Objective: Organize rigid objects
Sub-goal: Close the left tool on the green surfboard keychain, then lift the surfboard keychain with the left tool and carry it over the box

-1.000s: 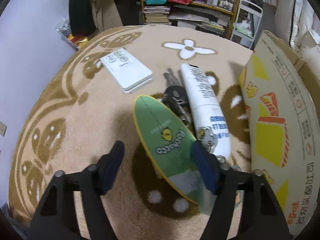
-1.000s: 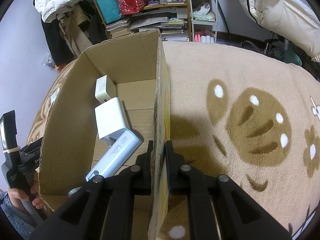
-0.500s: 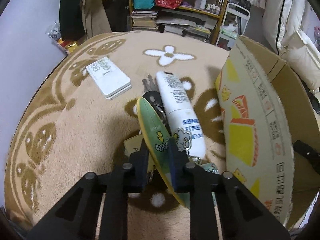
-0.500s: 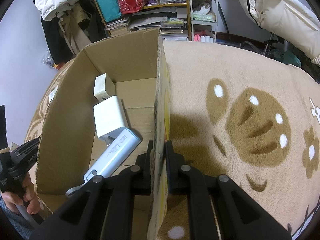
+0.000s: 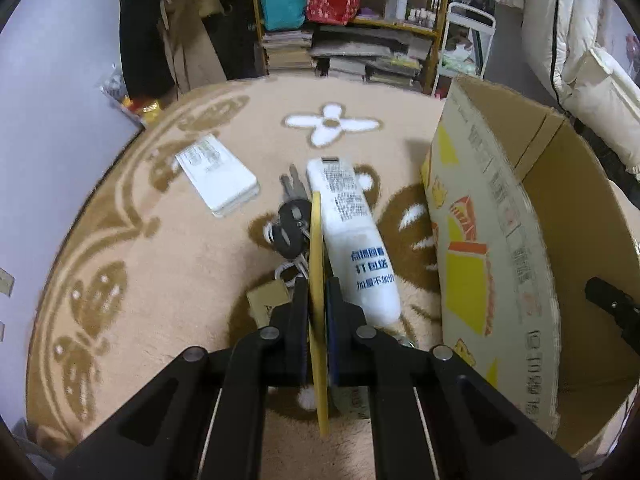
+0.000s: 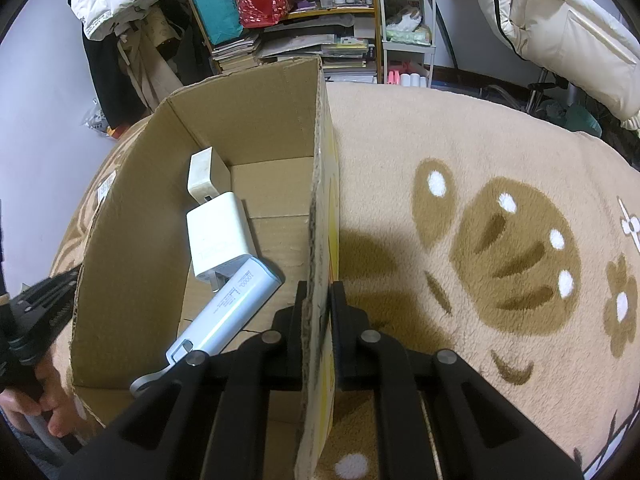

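Observation:
My left gripper [image 5: 317,292] is shut on a flat green and yellow board [image 5: 317,248], which I now see edge-on, lifted above the rug. Under it lie a bunch of keys [image 5: 291,224] and a white tube [image 5: 352,224]; a white slab [image 5: 218,178] lies farther left. The cardboard box [image 5: 500,240] stands to the right. My right gripper [image 6: 318,292] is shut on the box wall [image 6: 322,184]. Inside the box are two white chargers [image 6: 218,236] and a pale blue power bank [image 6: 228,308].
The patterned beige rug [image 6: 480,168] spreads all around. Cluttered shelves [image 5: 360,36] and hanging clothes fill the back. A hand [image 6: 36,404] with the other gripper's handle shows at the box's left side. White bedding [image 6: 560,20] hangs at the far right.
The left gripper went from open around the green board to shut on it, then raised it and turned it on edge. The right gripper has kept its hold on the box wall.

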### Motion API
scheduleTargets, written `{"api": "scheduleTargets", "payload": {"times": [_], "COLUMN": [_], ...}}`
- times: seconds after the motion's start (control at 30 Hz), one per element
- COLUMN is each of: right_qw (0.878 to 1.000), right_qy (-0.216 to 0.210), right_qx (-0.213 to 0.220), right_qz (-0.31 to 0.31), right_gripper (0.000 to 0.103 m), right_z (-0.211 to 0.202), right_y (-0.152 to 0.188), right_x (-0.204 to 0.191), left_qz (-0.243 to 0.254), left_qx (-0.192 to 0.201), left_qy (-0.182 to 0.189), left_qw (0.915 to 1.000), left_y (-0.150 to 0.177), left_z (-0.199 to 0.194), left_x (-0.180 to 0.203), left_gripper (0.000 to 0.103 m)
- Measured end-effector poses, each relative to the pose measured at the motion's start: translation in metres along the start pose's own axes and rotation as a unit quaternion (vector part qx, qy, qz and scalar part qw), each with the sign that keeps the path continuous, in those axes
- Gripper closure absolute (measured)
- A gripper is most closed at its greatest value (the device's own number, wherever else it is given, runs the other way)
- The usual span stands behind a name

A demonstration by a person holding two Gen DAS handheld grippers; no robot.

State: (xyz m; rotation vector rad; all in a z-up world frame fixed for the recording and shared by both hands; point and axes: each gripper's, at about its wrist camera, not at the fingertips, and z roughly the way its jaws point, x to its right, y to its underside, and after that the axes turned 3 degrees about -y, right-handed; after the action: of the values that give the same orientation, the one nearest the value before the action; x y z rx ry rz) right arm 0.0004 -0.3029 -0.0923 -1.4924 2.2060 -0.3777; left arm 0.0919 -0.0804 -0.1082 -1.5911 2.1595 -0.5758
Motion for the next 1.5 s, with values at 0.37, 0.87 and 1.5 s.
{"api": "scheduleTargets", "payload": {"times": [0.37, 0.87, 1.5], "right_qw": [1.0, 1.0, 1.0], "right_qy": [0.0, 0.0, 0.0], "right_qx": [0.001, 0.0, 0.0], "right_qz": [0.0, 0.001, 0.0], "right_gripper": [0.093, 0.093, 0.093], "right_z": [0.0, 0.001, 0.001], "right_y": [0.001, 0.0, 0.0], "right_x": [0.0, -0.001, -0.002], "left_qz": [0.007, 0.034, 0.064], "left_qx": [0.063, 0.144, 0.249], "left_qy": [-0.058, -0.093, 0.0], "left_qw": [0.9963, 0.9846, 0.9663], "left_y": [-0.011, -0.031, -0.045], "left_z": [-0.044, -0.106, -0.193], "left_x": [-0.01, 0.0, 0.054], "left_gripper": [0.096, 0.096, 0.096]}}
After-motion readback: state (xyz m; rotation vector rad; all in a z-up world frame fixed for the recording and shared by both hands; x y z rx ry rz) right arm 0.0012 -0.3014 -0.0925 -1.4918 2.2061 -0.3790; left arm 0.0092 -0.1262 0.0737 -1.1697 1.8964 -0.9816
